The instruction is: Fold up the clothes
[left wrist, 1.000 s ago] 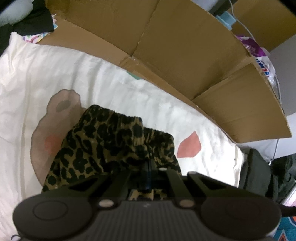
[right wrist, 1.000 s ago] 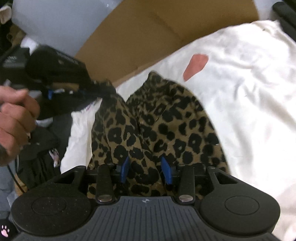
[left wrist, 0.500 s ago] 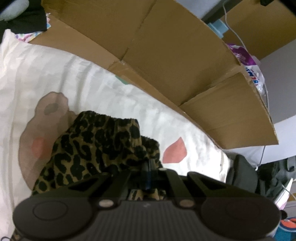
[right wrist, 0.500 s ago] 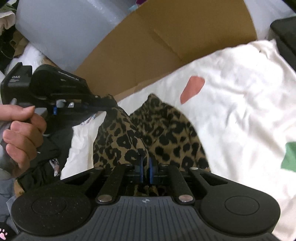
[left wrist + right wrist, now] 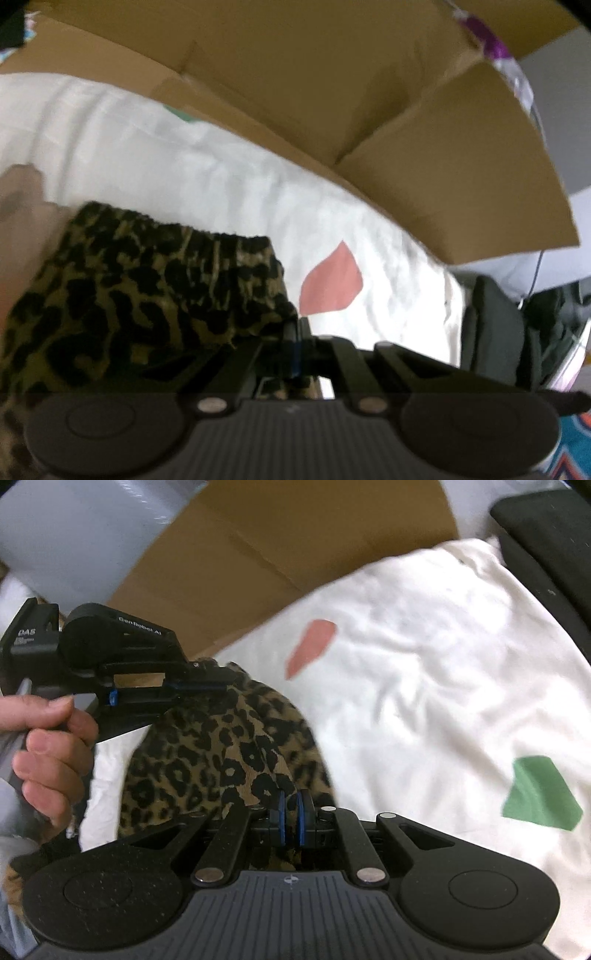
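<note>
A leopard-print garment (image 5: 147,288) with an elastic waistband hangs between my two grippers above a white printed sheet (image 5: 184,166). My left gripper (image 5: 295,332) is shut on its right-hand edge. In the right wrist view the garment (image 5: 221,760) bunches up in front of me and my right gripper (image 5: 291,805) is shut on a fold of it. The left gripper (image 5: 218,681) shows there too, held in a hand, shut on the garment's far end.
Flattened brown cardboard (image 5: 332,92) stands along the far edge of the sheet (image 5: 424,701). Dark clothes (image 5: 491,332) lie off the sheet's right end. A black object (image 5: 546,542) sits at the sheet's far right corner.
My right gripper has closed on the garment. Both grippers have lifted it and the garment has drawn up off the sheet and shifted left in the left wrist view.
</note>
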{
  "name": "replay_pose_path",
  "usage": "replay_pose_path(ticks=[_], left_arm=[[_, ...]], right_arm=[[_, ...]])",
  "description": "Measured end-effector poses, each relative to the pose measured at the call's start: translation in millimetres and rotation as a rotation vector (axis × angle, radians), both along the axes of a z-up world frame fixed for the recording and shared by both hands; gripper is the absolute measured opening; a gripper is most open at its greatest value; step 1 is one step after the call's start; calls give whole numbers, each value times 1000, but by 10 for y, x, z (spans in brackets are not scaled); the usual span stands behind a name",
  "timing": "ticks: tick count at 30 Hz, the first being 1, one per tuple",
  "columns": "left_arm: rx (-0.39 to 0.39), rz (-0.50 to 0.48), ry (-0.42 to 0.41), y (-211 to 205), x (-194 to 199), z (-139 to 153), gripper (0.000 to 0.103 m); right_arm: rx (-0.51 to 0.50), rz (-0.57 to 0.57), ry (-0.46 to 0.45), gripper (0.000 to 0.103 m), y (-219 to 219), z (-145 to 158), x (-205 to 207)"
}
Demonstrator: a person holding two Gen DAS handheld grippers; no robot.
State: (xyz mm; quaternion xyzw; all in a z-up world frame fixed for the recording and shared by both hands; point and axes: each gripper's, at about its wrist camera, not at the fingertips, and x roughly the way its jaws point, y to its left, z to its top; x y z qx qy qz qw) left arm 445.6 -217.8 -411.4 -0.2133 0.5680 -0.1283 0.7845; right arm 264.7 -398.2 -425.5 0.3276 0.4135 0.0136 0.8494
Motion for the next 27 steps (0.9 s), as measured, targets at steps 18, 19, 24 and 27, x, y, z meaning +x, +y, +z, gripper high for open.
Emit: replay_pose_path(ticks=[18, 19, 24, 27], left_arm=[[-42, -99, -17, 159, 165, 450, 22], [-30, -110, -29, 182, 179, 514, 22], [135, -192, -68, 161, 225, 634, 22], [182, -224, -62, 129, 237, 573, 22]], right_arm=[[23, -55, -46, 4, -216, 113, -74], [15, -47, -42, 4, -197, 108, -45], [-20, -8, -23, 8, -101, 82, 101], [-42, 16, -12, 20, -44, 66, 189]])
